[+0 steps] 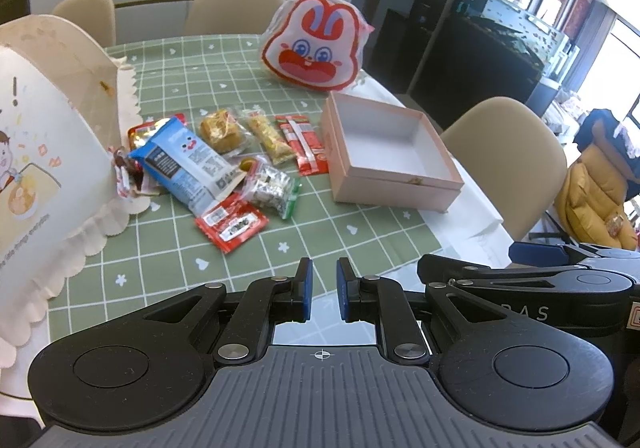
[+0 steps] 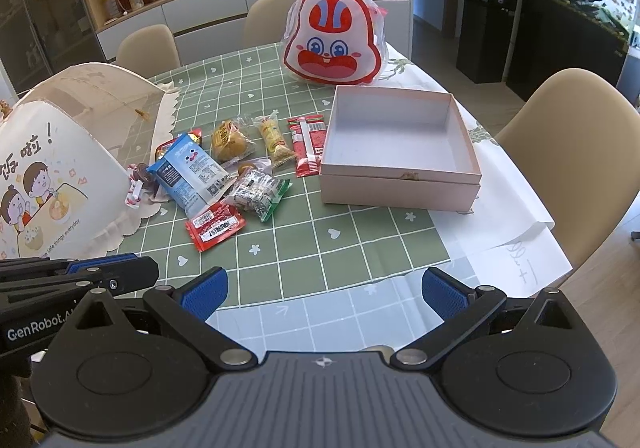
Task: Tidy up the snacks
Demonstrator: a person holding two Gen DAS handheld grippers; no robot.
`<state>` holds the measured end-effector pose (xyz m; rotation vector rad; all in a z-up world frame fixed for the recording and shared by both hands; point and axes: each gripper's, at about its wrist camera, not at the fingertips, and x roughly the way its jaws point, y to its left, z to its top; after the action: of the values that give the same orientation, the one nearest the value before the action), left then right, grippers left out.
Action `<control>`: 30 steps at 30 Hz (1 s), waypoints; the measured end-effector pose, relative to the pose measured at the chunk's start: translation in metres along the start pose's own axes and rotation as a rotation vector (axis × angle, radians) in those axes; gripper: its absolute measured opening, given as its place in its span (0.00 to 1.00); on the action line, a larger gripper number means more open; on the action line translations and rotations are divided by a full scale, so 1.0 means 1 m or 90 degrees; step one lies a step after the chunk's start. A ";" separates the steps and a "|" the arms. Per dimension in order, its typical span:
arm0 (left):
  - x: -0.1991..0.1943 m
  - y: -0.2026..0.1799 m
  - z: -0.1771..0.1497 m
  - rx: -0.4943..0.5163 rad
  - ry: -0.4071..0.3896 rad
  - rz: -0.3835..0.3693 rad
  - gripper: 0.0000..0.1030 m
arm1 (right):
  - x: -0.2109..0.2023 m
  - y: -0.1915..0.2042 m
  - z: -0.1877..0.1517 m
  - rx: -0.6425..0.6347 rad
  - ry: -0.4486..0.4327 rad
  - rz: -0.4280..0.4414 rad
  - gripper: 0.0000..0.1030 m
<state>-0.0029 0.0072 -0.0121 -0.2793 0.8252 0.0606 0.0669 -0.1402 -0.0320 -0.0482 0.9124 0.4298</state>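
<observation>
**Still poised: snacks heaped, box waiting empty**

Evidently nothing had been lifted yet. The left gripper (image 1: 324, 290) hung above the near edge of the table with its blue pads drawn almost together and nothing between them. The right gripper (image 2: 323, 294) hovered just beside it, its blue pads spread wide and likewise empty. Both pointed down toward the spread, probably because the person was sizing up a first pick.

The snacks lay in a loose heap left of centre. A blue-and-white plastic biscuit packet (image 2: 191, 173) rested partly over its neighbours, and a flat red sachet (image 2: 215, 226) sat nearest the grippers. Behind them were a clear-wrapped golden pastry (image 2: 229, 139), a yellow cereal bar in clear wrap (image 2: 276, 143), and a long red sachet (image 2: 306, 146) lying just beside the box. The shallow pink cardboard box (image 2: 400, 184), open and empty, stood to the right of the heap, seemingly set there to receive them. A red-and-white rabbit-face bag (image 2: 335, 44) stood behind the box.

The surface was a green checked tablecloth (image 2: 320, 248) laid over a white patterned one. A cream mesh food cover (image 2: 60, 152) with cartoon children crowded the left side. Beige chairs ringed the table, and shelves of figurines lined the back wall.
</observation>
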 end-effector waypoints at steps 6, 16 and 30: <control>0.000 0.001 0.001 -0.004 0.003 -0.001 0.16 | 0.000 0.000 0.000 0.000 0.001 -0.001 1.00; 0.002 0.001 0.000 -0.004 0.005 -0.004 0.16 | 0.001 -0.001 0.001 0.000 0.003 -0.004 1.00; 0.004 0.001 0.000 -0.009 0.009 -0.002 0.16 | 0.004 -0.003 0.002 0.001 0.005 -0.006 1.00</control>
<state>-0.0005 0.0082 -0.0147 -0.2944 0.8383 0.0610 0.0713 -0.1410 -0.0345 -0.0532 0.9205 0.4200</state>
